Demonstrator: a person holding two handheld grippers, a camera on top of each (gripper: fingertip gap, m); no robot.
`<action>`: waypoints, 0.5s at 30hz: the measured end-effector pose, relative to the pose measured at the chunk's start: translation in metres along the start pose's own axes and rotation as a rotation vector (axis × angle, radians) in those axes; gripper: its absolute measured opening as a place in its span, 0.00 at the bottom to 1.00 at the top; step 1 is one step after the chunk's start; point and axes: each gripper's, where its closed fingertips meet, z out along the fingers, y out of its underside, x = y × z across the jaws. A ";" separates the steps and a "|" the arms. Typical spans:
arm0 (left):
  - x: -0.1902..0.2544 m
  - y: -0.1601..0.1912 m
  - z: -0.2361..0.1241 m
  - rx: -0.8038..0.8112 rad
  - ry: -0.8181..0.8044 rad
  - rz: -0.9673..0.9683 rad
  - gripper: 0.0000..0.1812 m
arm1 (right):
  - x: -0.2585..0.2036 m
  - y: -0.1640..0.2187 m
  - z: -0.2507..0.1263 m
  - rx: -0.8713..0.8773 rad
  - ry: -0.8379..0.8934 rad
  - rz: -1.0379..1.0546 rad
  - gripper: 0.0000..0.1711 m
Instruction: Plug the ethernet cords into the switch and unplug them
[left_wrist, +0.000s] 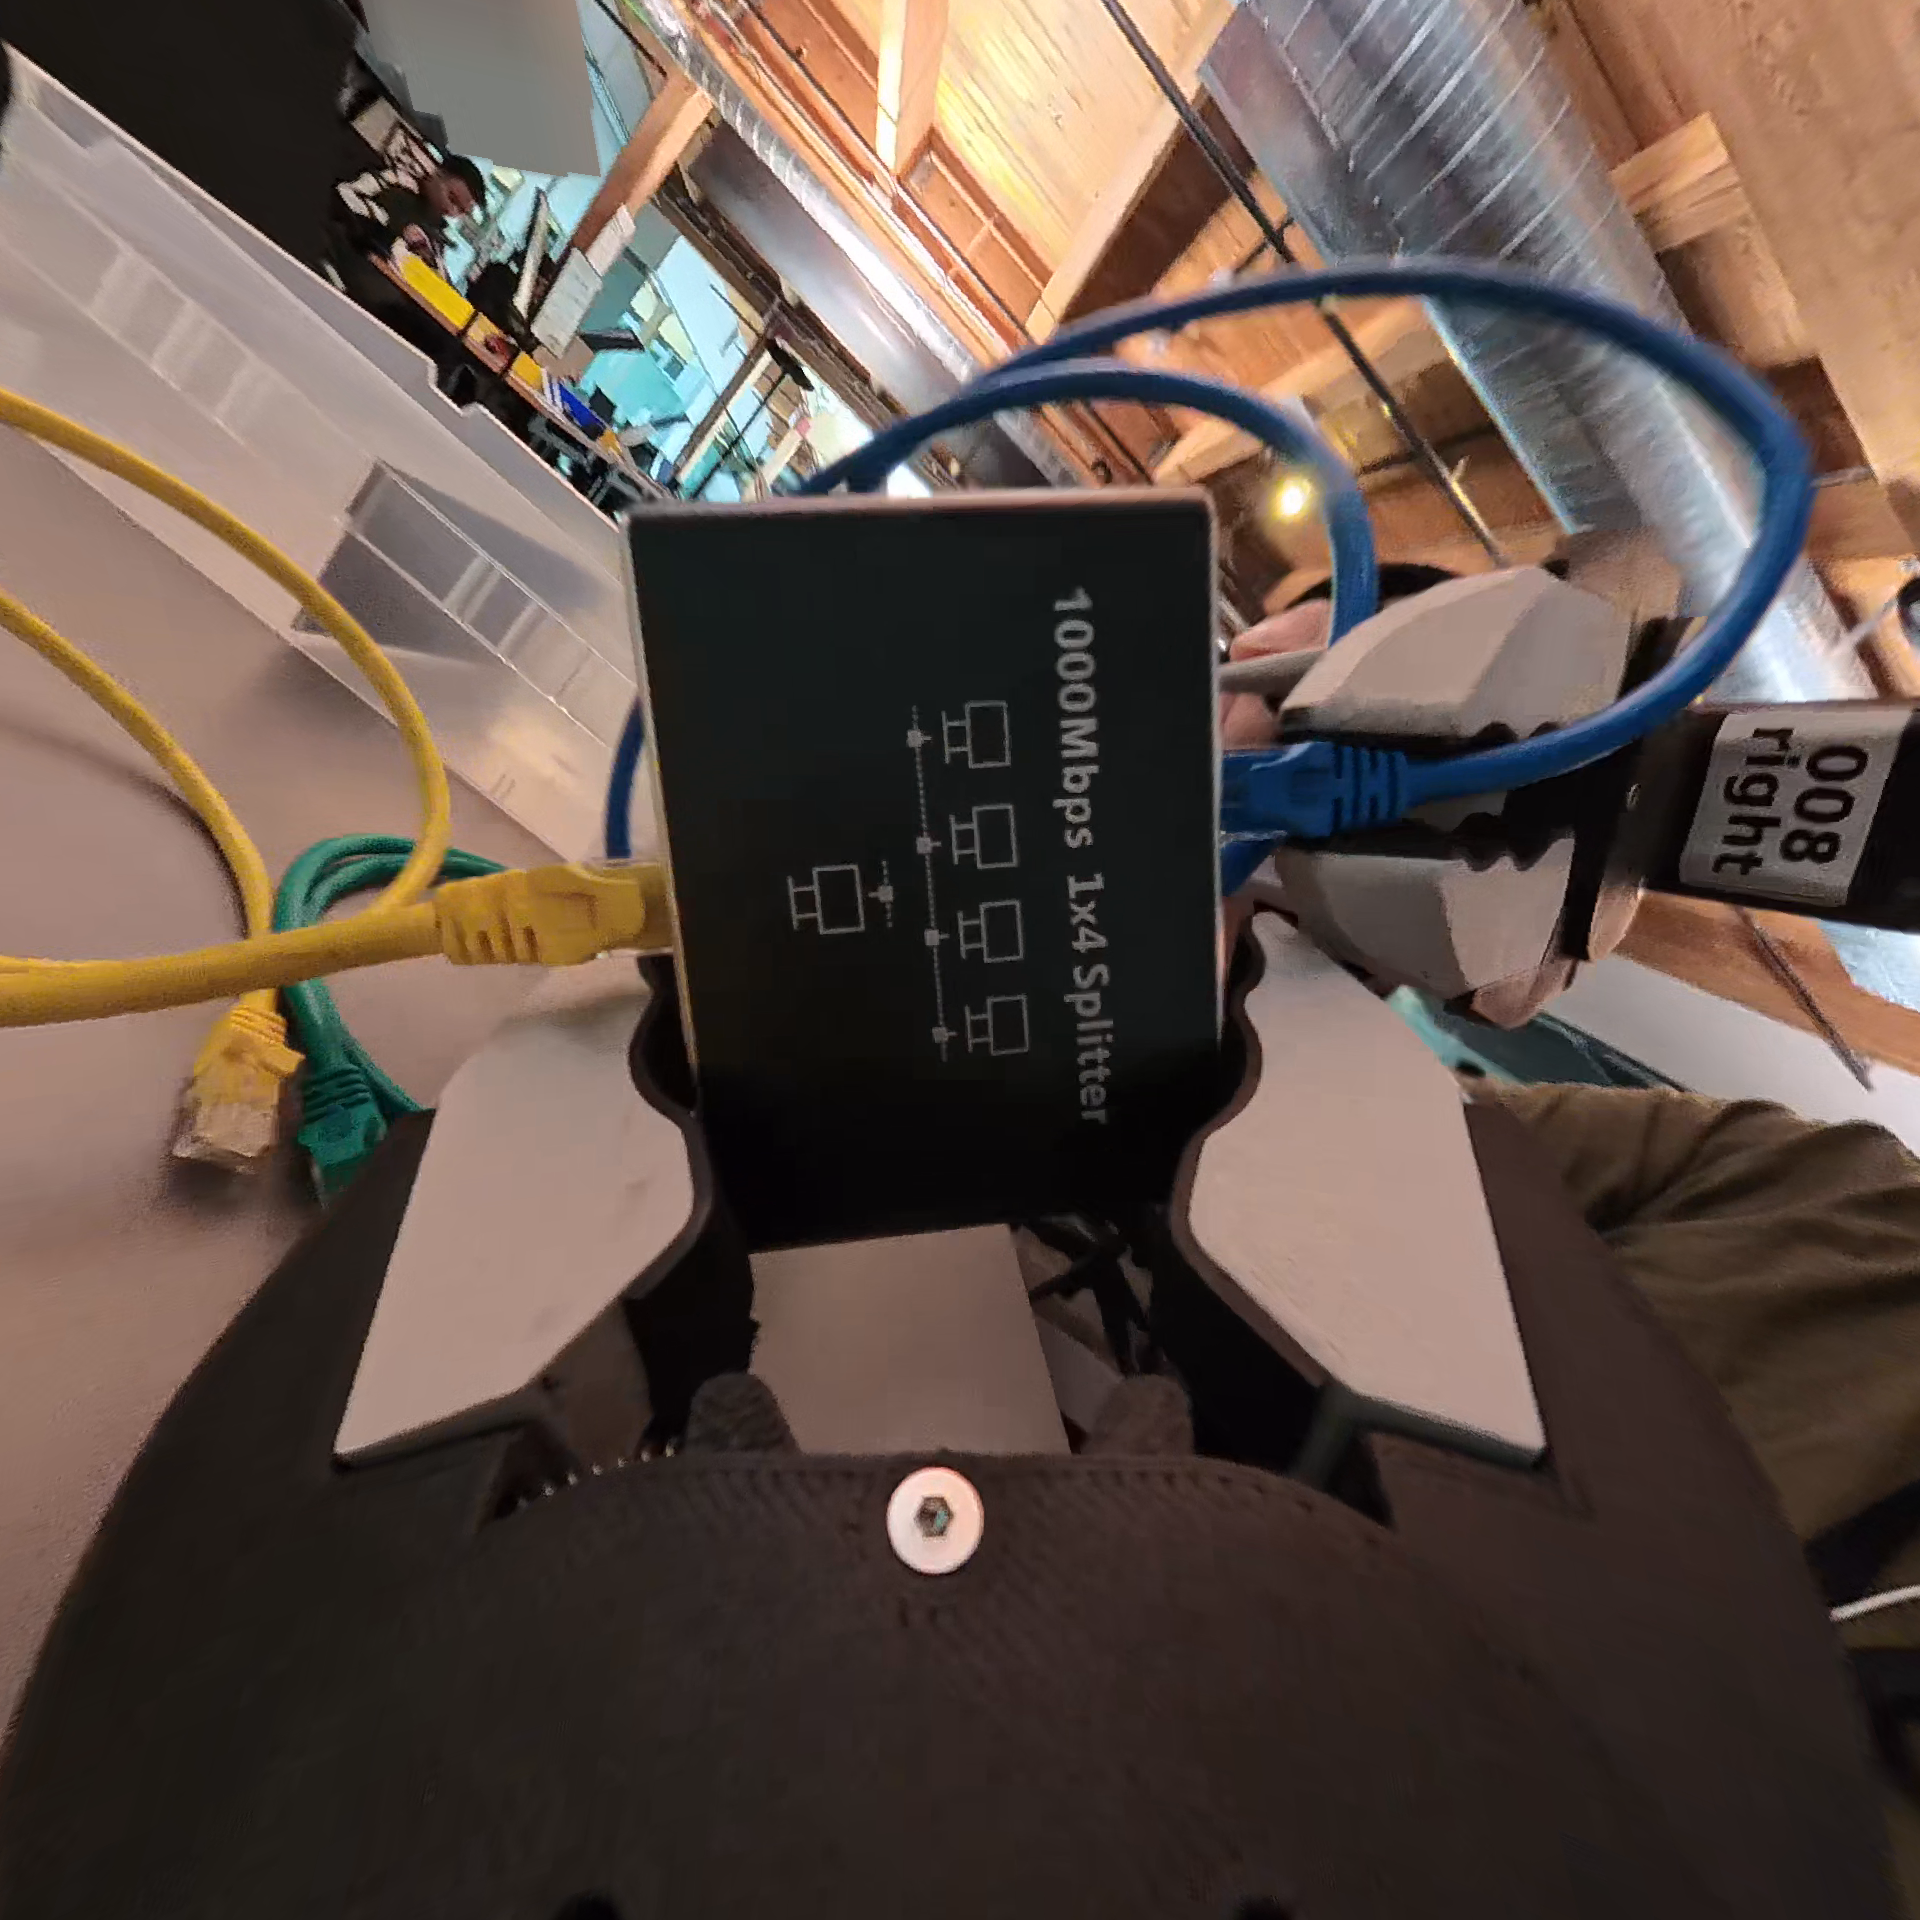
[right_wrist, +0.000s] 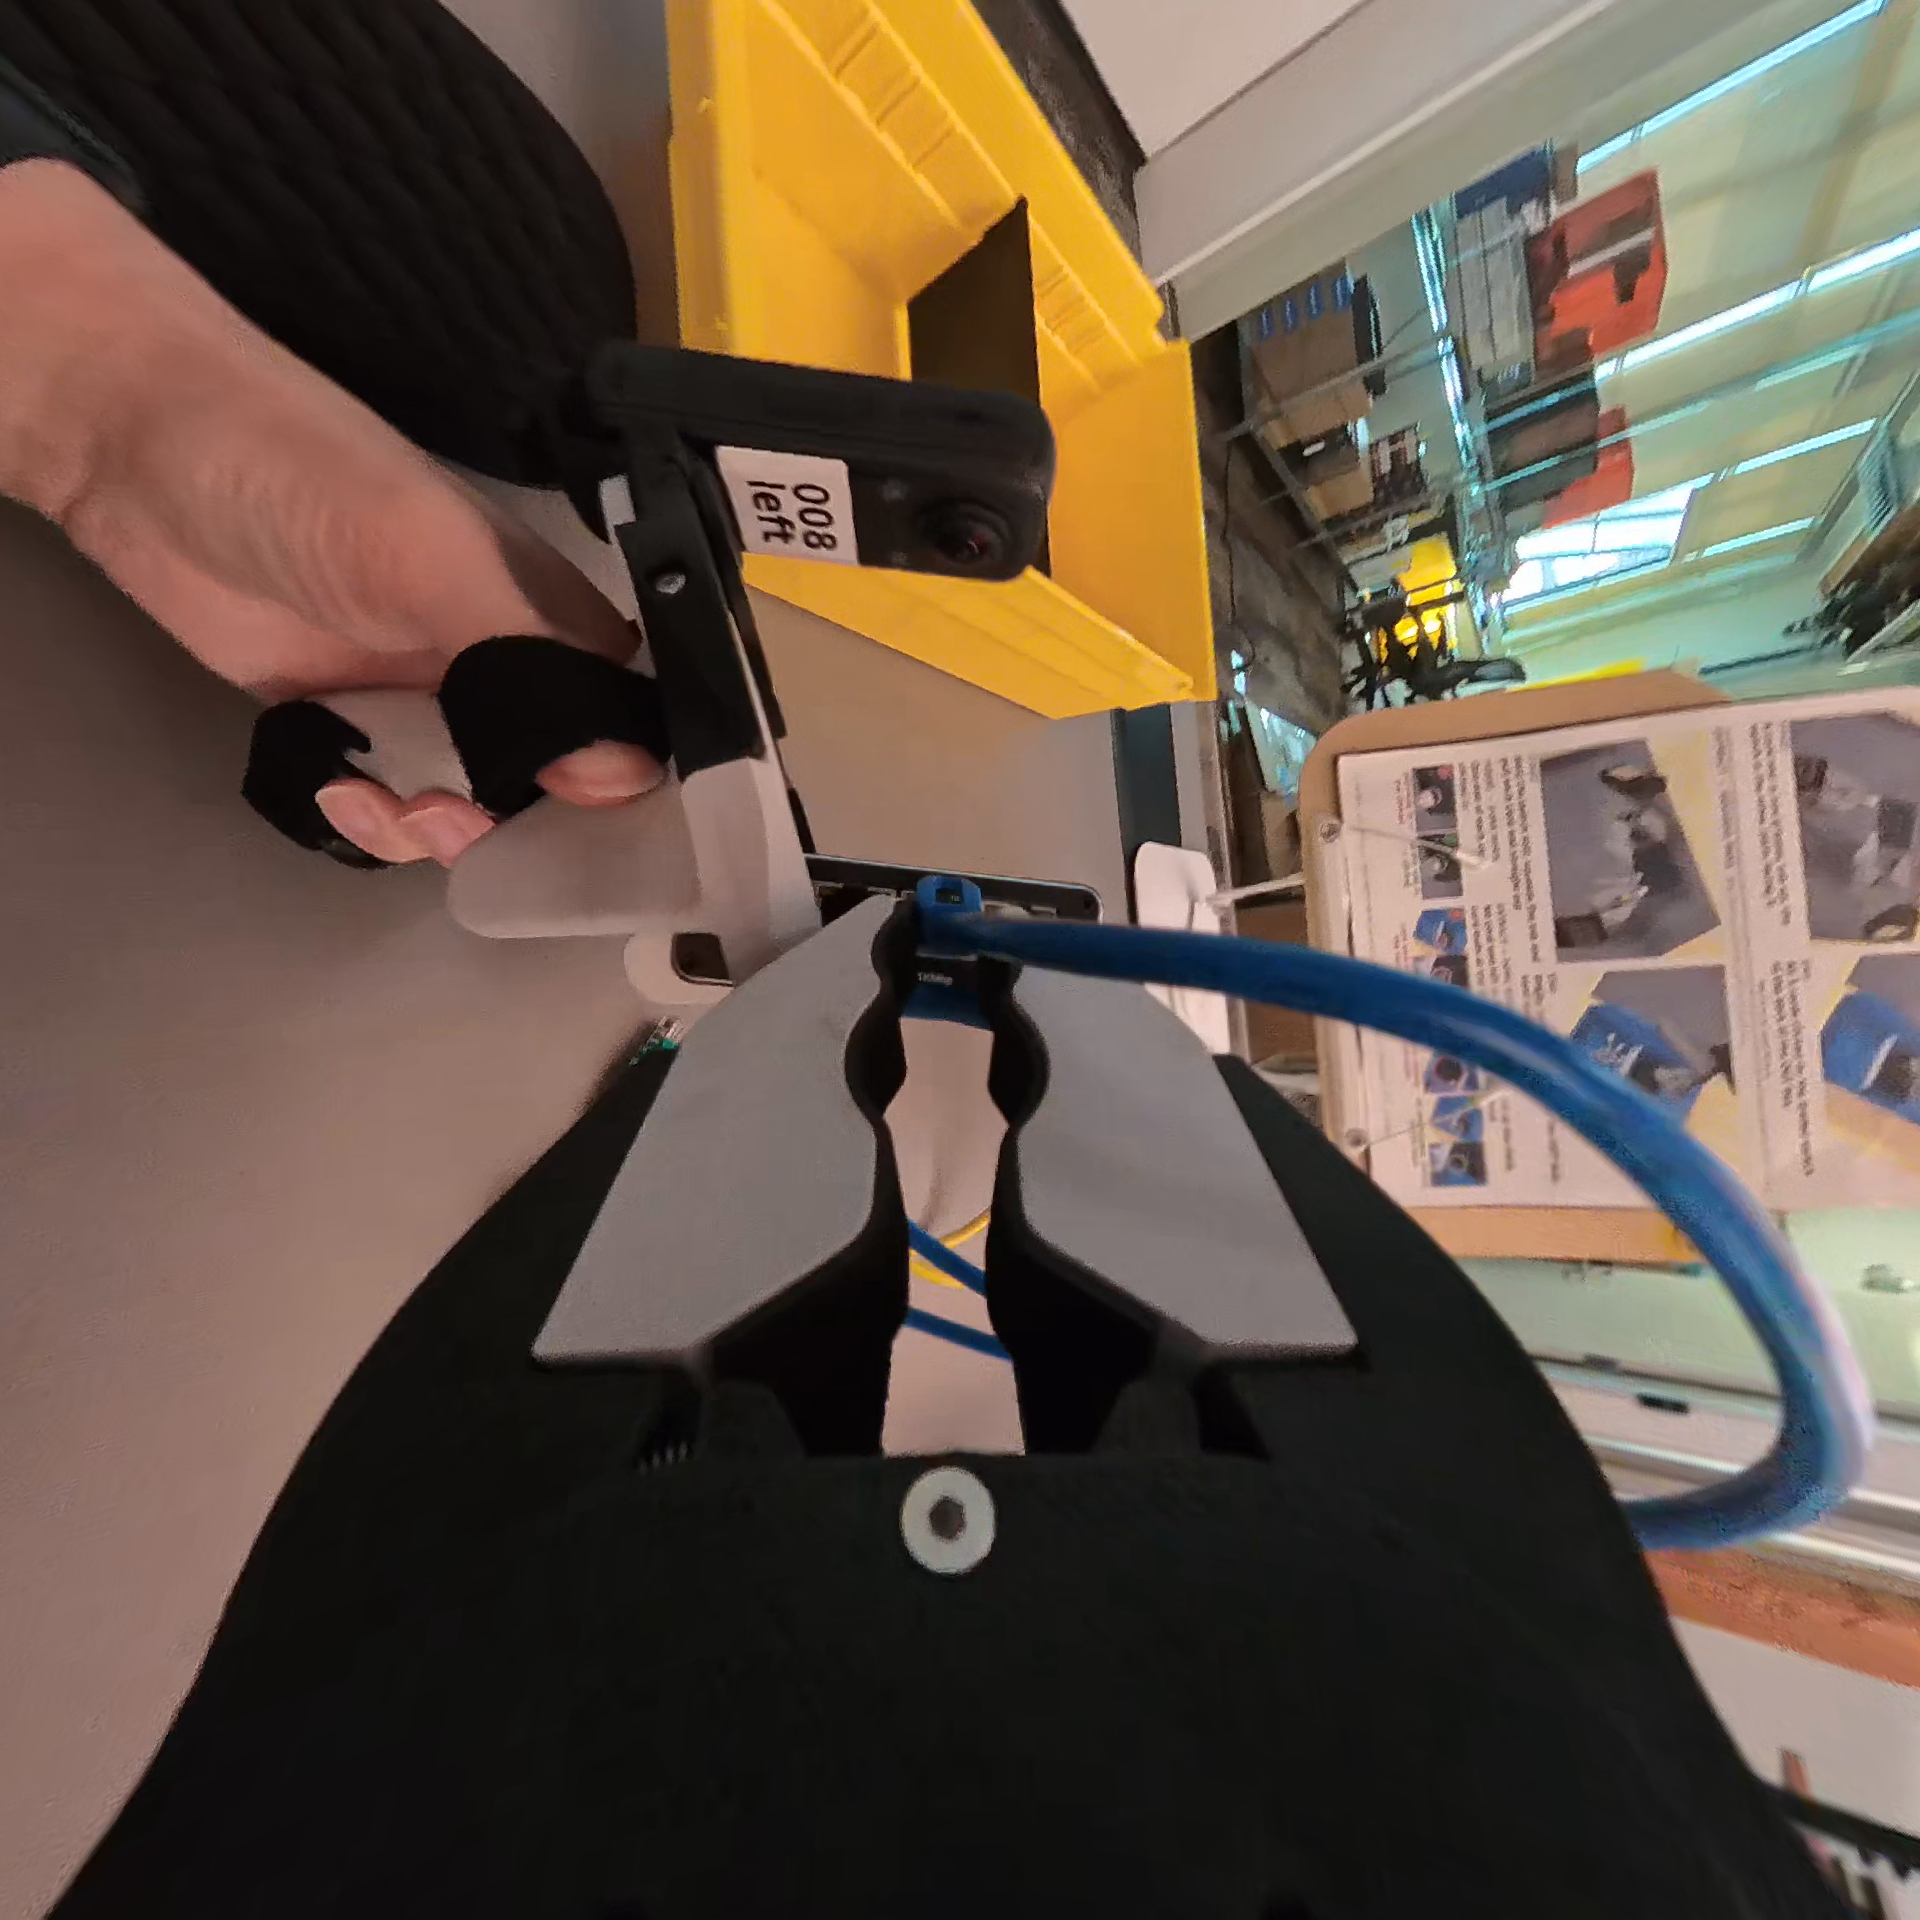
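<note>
Black switch clamped between left gripper fingers, lifted off the table and tilted. Yellow cord seated in the single-port side; its other plug lying loose on the table beside a coiled green cord. Blue cord plug at a port on the opposite, multi-port side — right gripper pinched shut on the boot just behind the plug, cable looping up and around behind. Cannot tell whether the plug is fully home or partly out.

Step in hand, probably: pushing in or pulling out the blue plug. Next move calls for a straight push or pull along the port axis, steady counter-hold from the left, latch tab pressed if coming out — risk of the plug skewing or the switch slipping in the grip.

Pale grey table, matte. Clear plastic bin at the far edge, yellow bin near the left hand. Instruction sheet on a board beyond. Workshop room: wooden ceiling beams, silver ducting, shelving, a person at a far desk.
</note>
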 end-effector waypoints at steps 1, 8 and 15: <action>0.002 0.003 0.001 -0.022 0.010 0.003 0.54 | -0.001 -0.001 -0.001 0.012 0.001 -0.018 0.07; 0.011 0.009 0.007 -0.057 0.058 0.031 0.53 | -0.003 -0.001 -0.012 0.063 -0.025 0.001 0.08; 0.028 0.008 0.007 -0.028 0.185 0.007 0.52 | -0.002 -0.008 -0.021 0.109 0.005 -0.047 0.07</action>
